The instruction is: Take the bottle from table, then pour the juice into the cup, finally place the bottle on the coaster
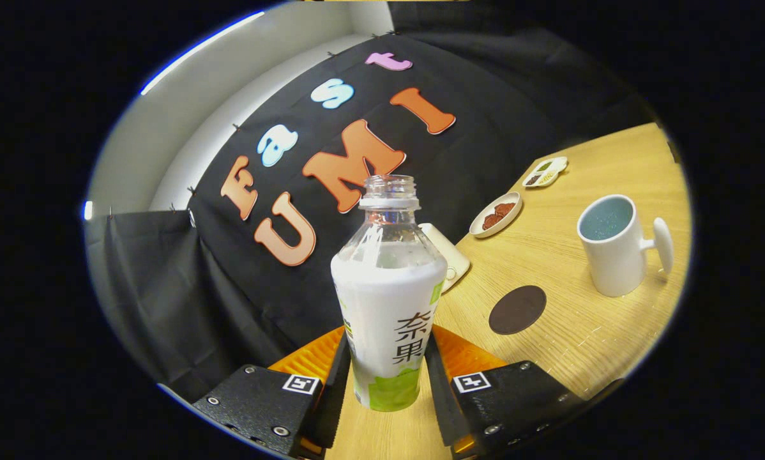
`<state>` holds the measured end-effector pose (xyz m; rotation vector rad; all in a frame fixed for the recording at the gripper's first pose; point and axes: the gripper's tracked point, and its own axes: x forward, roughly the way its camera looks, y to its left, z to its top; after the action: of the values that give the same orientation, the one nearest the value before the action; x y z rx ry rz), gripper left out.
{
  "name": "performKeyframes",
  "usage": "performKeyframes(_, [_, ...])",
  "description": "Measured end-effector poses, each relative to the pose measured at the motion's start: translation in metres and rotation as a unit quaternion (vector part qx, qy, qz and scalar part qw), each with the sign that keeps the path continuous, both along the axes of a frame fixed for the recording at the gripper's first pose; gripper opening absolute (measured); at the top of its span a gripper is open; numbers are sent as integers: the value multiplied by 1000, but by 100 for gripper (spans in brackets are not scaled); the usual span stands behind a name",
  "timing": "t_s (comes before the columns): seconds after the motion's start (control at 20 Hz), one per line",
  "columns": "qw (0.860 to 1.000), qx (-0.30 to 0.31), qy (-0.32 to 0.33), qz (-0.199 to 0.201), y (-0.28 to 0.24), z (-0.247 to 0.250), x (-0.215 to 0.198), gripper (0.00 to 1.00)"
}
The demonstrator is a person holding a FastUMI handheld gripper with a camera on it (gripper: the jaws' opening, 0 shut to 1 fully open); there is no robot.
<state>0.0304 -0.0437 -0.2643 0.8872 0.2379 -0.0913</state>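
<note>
We saw the tongs (387, 377) clamped on the bottle (389, 300), one finger pressed against each side of its lower body. The bottle had no cap and stood upright between the fingers, with the view tilted around it; we could not tell whether its base touched the wooden desk (587, 338). A dark round coaster (517, 309) lay on the desk just beyond the fingers. Further on stood a white cup (615, 246) with a blue inside and its handle turned away from the bottle. Behind the bottle we noted a small white dish (449, 255), then an oval plate (496, 214) holding something reddish, and a divided tray (546, 171) near the black cloth wall.
</note>
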Motion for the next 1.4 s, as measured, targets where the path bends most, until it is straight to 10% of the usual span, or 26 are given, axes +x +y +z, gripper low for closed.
performKeyframes(0.45, [986,160,-10,-50,-32,-10,13,61])
performKeyframes(1.4, [912,384,-16,-140,-70,-14,29,61])
